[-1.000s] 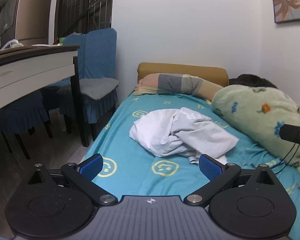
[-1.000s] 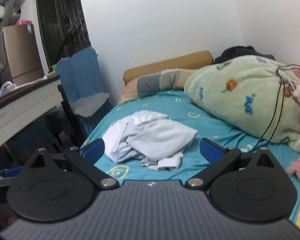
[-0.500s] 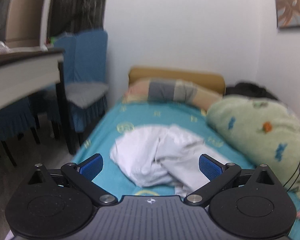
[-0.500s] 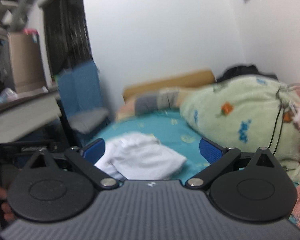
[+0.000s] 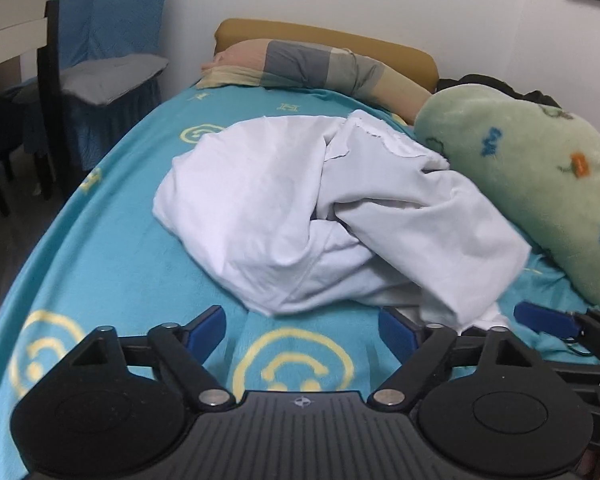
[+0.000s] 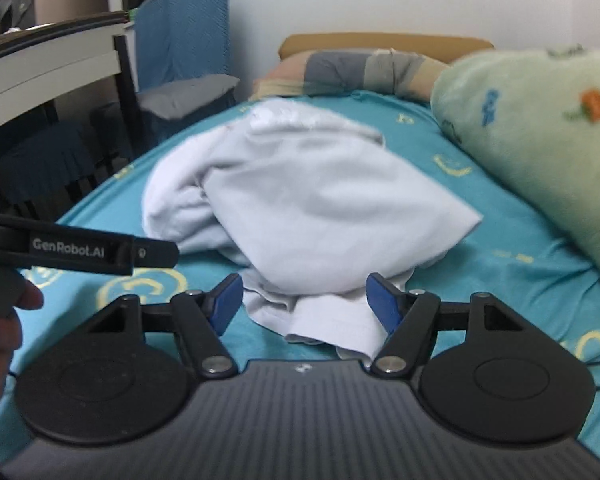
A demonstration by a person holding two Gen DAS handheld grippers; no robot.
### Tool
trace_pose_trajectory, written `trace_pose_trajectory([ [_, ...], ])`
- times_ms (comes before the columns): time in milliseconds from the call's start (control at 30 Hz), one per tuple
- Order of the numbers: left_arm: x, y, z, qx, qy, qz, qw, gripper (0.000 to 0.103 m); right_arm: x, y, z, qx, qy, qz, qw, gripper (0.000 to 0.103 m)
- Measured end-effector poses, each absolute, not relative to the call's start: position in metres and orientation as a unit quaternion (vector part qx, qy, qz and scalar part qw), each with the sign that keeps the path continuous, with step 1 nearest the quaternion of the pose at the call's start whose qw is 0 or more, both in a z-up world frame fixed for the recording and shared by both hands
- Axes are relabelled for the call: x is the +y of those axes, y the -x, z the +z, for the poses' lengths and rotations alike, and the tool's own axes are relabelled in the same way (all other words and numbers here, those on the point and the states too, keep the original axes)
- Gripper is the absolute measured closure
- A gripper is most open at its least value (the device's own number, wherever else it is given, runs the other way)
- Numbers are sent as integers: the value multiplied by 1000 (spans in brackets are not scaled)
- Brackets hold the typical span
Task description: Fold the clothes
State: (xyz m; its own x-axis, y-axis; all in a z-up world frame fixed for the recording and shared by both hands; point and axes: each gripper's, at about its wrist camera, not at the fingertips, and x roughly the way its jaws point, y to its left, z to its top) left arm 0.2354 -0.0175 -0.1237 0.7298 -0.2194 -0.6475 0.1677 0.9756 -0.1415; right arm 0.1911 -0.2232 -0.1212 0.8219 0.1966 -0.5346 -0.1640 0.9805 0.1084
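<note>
Left gripper [image 5: 302,328] hangs wide open and holds nothing, low over bare teal sheet [image 5: 100,248] just short of the white garment [image 5: 300,208]. Right gripper [image 6: 302,300] gapes too, fingers straddling the garment's near hem, not clamped. Sheet is free toward the chair-side bed edge; green blanket [image 5: 540,184] crowds the garment's other side. Garment is bunched, sleeves and collar hard to make out. Right-wrist view is blurred.

left tool [image 5: 302,330] open, right tool [image 6: 304,300] open
</note>
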Motion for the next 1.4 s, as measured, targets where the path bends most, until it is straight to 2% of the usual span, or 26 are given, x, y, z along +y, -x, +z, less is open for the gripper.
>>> trace_pose_trajectory([
  [67,-17,-247,-131,346,53,-100,931,34,-227,-202,-127,279,-48,90,955,33],
  [133,-16,-253,-135,331,61,-95,937,55,-230,-212,-132,273,-69,86,956,32],
  [167,-15,-256,-137,323,65,-93,939,63,-231,-217,-132,266,-83,85,957,35],
  [200,-13,-258,-137,320,72,-90,940,84,-229,-221,-131,261,-82,80,959,42],
  [233,-10,-257,-132,313,82,-88,942,95,-227,-225,-129,256,-73,73,961,62],
  [267,-7,-255,-126,304,91,-85,945,96,-225,-228,-126,253,-66,72,963,84],
  [300,-4,-253,-121,294,100,-83,947,99,-223,-229,-123,250,-61,75,964,94],
  [467,12,-222,-76,212,131,-79,965,101,-230,-213,-86,198,-66,72,975,96],
  [600,30,-181,-34,144,173,-81,971,101,-259,-187,-35,145,-116,58,981,97],
  [967,109,-41,74,10,249,-122,961,101,-314,-47,90,18,-192,45,980,97],
  [1067,135,-23,80,9,276,-118,954,101,-327,-8,100,10,-184,37,982,97],
  [1133,149,-28,72,39,297,-117,947,101,-336,7,93,23,-161,17,986,97],
  [1267,157,-64,44,133,316,-103,934,101,-368,-13,60,118,-206,-11,971,96],
  [1400,138,-104,23,213,272,-84,935,101,-395,-52,3,222,-263,-33,938,96],
])
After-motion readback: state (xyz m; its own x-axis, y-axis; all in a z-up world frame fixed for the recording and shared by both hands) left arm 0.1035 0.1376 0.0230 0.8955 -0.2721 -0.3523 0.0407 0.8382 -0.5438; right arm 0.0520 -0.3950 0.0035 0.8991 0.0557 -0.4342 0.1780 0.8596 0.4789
